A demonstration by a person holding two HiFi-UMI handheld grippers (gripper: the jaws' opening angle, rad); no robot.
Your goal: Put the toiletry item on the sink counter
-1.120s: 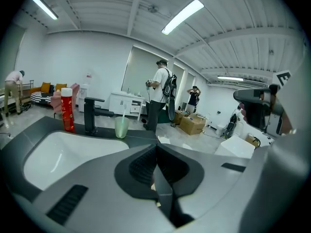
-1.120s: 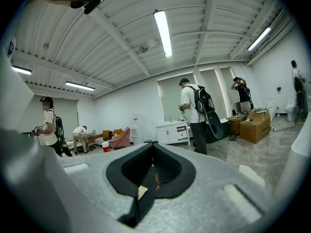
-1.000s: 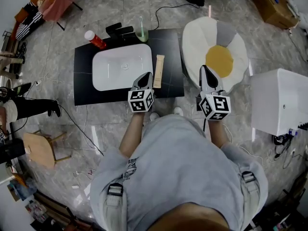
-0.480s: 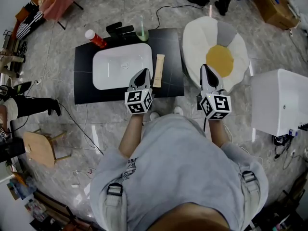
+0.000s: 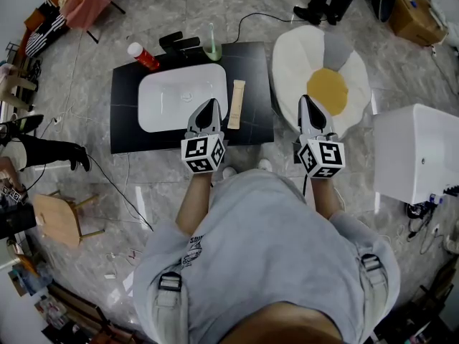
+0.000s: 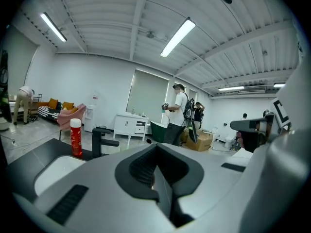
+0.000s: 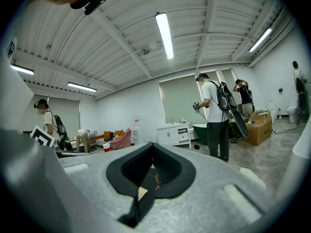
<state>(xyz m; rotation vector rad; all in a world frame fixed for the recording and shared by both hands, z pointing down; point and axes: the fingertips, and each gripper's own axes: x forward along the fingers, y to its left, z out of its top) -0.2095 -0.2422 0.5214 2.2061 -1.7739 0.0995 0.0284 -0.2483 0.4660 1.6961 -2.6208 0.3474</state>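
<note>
The tan toiletry item (image 5: 237, 104) lies flat on the black sink counter (image 5: 125, 131), upper centre, just right of the white basin (image 5: 168, 102). Just left of it, the left gripper (image 5: 209, 106) has its jaws pressed together, empty. The right gripper (image 5: 305, 103), over the egg-shaped cushion (image 5: 294, 56), is likewise closed on nothing.

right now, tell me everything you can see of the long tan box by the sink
The long tan box looks like cardboard, slim and flat. In the head view it lies on the black counter just right of the white basin, lengthwise along its edge. Only the counter seems to touch it.
</note>
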